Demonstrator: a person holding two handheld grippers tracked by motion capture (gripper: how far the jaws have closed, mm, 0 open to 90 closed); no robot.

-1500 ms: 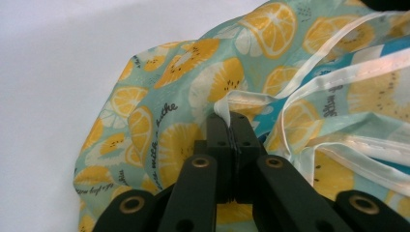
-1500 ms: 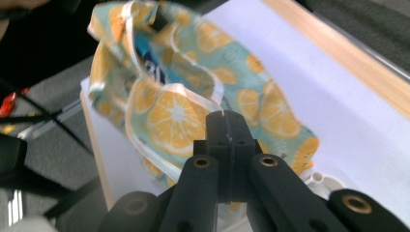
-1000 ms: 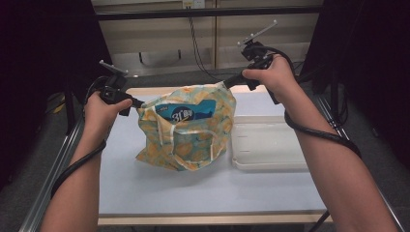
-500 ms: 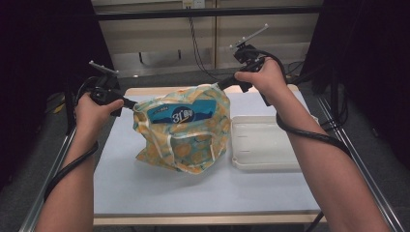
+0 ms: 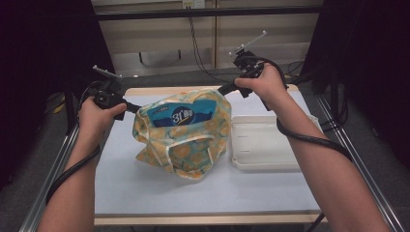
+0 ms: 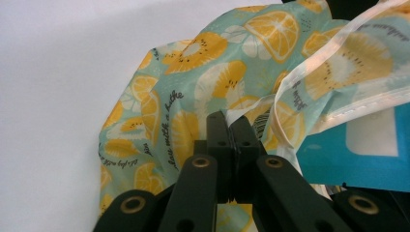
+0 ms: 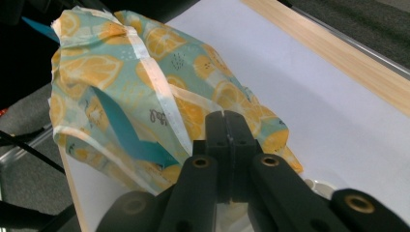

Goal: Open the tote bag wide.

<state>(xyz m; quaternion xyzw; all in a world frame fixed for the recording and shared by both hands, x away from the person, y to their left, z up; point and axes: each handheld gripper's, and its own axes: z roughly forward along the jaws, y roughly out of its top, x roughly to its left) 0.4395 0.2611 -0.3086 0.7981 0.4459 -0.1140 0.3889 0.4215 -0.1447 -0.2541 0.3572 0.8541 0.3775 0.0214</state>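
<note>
A teal cloth bag (image 5: 186, 140) printed with orange citrus slices hangs over the white table (image 5: 145, 193), stretched open between both grippers. A blue packet (image 5: 181, 115) with white lettering stands inside its mouth. My left gripper (image 5: 133, 107) is shut on the bag's left rim; in the left gripper view its jaws (image 6: 232, 126) pinch the white-edged fabric (image 6: 193, 72), with the blue packet (image 6: 358, 150) to the right. My right gripper (image 5: 223, 89) is shut on the right rim, and in the right gripper view (image 7: 226, 121) the bag (image 7: 121, 72) hangs beyond its closed jaws.
A shallow white tray (image 5: 270, 145) lies on the table just right of the bag. A wooden strip (image 5: 159, 90) edges the table's far side, with metal frame rails (image 5: 53, 179) along the left and right. Bare table surface lies in front of the bag.
Hardly anything: both grippers keep their pinch on the bag's rims, and the hands have shifted only slightly.
</note>
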